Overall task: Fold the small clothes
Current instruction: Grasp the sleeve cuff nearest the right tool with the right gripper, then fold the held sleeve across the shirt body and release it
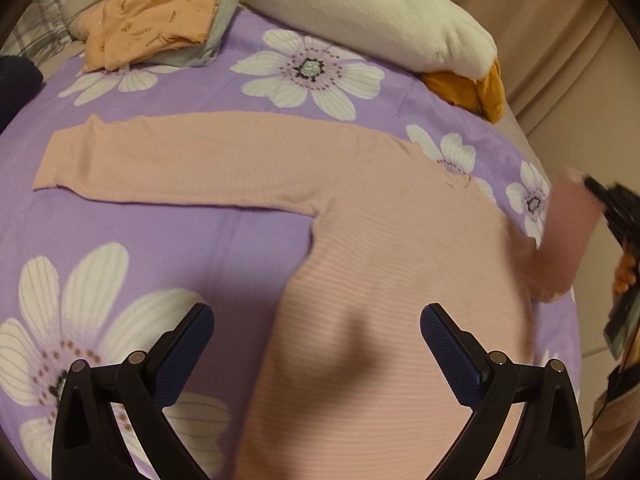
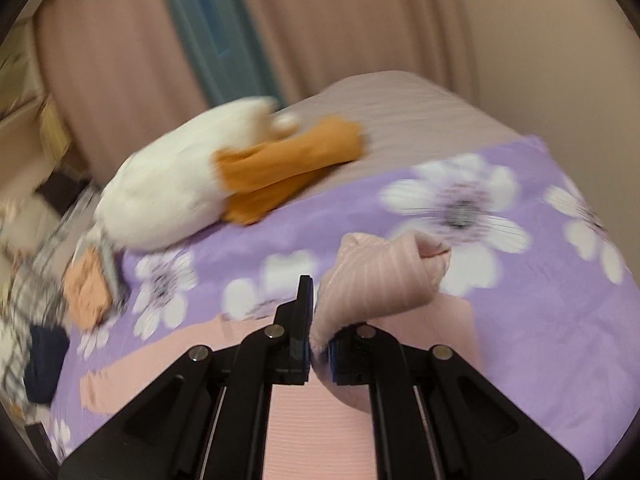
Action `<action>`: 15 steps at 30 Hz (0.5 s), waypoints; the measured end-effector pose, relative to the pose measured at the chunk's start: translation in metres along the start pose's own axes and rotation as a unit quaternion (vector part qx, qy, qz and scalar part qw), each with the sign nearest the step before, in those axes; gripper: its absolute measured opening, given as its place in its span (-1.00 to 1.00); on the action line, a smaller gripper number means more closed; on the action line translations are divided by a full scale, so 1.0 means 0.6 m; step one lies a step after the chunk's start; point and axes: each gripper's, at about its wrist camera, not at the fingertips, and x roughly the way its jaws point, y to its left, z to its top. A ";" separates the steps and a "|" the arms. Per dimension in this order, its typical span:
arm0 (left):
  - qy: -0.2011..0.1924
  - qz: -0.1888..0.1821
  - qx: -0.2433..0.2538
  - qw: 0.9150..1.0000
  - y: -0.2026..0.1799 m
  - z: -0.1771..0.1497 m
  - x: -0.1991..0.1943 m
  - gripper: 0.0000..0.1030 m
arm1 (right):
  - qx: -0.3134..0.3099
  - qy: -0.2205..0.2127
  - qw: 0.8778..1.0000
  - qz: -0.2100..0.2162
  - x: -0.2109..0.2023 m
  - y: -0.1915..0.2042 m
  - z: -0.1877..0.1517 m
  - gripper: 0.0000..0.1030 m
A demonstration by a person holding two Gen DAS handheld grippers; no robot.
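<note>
My right gripper [image 2: 318, 344] pinches the soft, limp pink top's [image 1: 380, 240] sleeve [image 2: 376, 276] at three o'clock; left gripper [image 1: 316, 344] hangs released.

left tool [image 1: 316, 336] | black arms, blue textured pads (silver rivets) | right tool [image 2: 319, 344] alike

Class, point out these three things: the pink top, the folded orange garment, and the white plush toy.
pink top [image 1: 380, 280], left wrist view, on its body.
folded orange garment [image 1: 156, 12], left wrist view, on its upper face.
white plush toy [image 2: 168, 188], right wrist view, on its white body.
</note>
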 end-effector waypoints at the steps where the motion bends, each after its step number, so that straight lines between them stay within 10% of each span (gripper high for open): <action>1: 0.000 0.000 -0.003 1.000 0.007 0.003 -0.002 0.98 | -0.013 0.005 1.000 0.006 0.015 0.025 -0.006 -0.86; 15: -0.006 0.014 -0.028 0.999 0.066 0.023 -0.009 0.98 | -0.220 0.110 0.969 -0.005 0.222 0.290 -0.198 -0.82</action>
